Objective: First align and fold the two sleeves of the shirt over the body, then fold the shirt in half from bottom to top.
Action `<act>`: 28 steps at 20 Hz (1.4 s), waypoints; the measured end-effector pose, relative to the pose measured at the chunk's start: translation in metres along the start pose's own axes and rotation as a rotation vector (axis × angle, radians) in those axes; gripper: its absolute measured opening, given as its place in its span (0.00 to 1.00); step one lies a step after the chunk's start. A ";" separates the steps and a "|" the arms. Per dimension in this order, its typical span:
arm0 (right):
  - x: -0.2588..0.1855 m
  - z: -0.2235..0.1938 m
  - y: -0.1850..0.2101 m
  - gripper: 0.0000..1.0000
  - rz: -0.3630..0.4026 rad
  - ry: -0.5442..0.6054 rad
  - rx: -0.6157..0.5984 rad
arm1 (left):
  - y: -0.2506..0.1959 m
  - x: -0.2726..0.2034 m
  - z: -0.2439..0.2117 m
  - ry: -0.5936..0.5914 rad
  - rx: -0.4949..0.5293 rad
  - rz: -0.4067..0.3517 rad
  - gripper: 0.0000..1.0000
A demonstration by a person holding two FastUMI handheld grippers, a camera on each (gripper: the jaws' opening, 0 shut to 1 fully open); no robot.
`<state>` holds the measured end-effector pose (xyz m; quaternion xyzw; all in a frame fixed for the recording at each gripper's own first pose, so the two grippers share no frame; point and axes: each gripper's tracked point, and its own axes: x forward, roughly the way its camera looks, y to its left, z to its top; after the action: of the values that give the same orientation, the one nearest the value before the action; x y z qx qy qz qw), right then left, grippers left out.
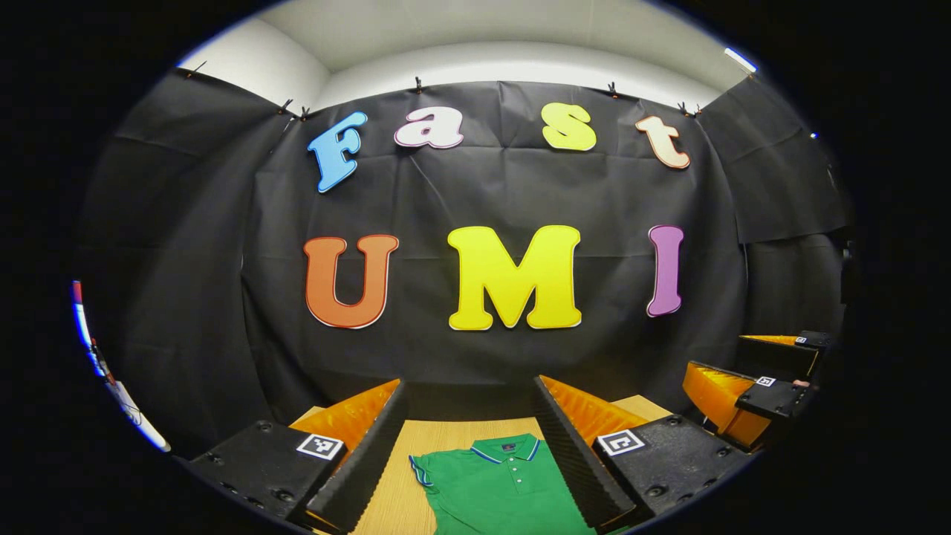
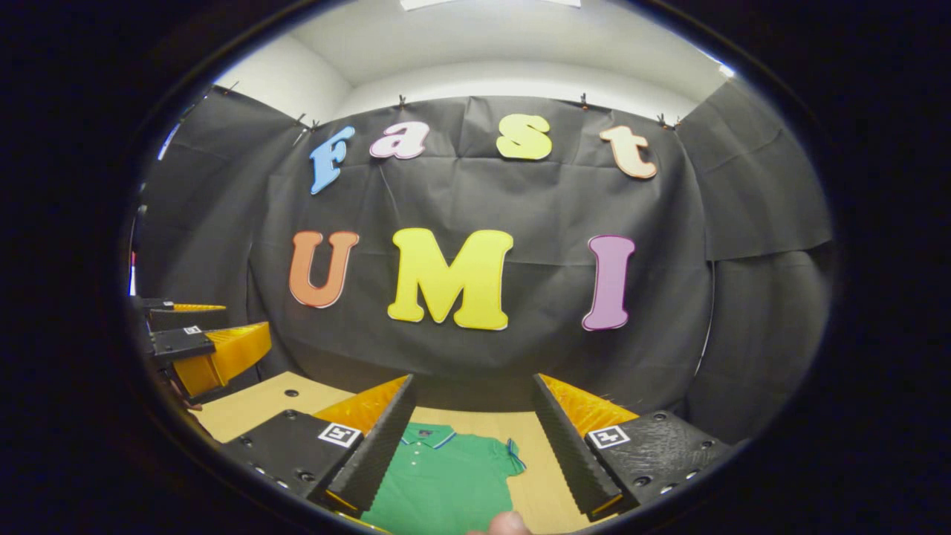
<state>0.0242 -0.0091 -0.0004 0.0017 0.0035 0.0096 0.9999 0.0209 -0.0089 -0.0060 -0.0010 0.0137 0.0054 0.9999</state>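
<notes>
left gripper (image 1: 469, 453) wide apart, empty | right gripper (image 2: 470, 446) wide apart, empty | green polo shirt (image 1: 501, 487) flat on wooden table (image 1: 390, 498), collar toward wall, below both grippers

Green shirt (image 1: 499, 487), plain, with a collar (image 1: 505, 447) edged in thin blue and white stripes; same striped trim on the sleeve cuff (image 1: 420, 471). Pale tan wood-grain bench (image 1: 401, 490) beneath. Black cloth wall (image 1: 475, 193) at the far side. White ceiling (image 1: 475, 37) above.
</notes>
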 end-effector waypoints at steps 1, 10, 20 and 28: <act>0.003 0.001 -0.001 0.96 0.000 0.000 0.003 | -0.001 0.001 0.000 -0.001 0.001 0.003 1.00; 0.028 -0.014 -0.024 0.93 0.008 0.039 0.006 | -0.015 0.017 -0.006 0.018 -0.003 0.022 1.00; 0.084 -0.085 -0.073 0.96 0.038 0.179 0.021 | -0.042 0.043 -0.003 0.016 -0.004 0.035 1.00; 0.153 -0.202 -0.098 0.95 0.111 0.407 -0.011 | -0.069 0.070 -0.007 0.028 0.016 0.053 1.00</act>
<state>0.1776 -0.1032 -0.2034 -0.0053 0.2052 0.0647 0.9766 0.0919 -0.0769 -0.0147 0.0071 0.0278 0.0318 0.9991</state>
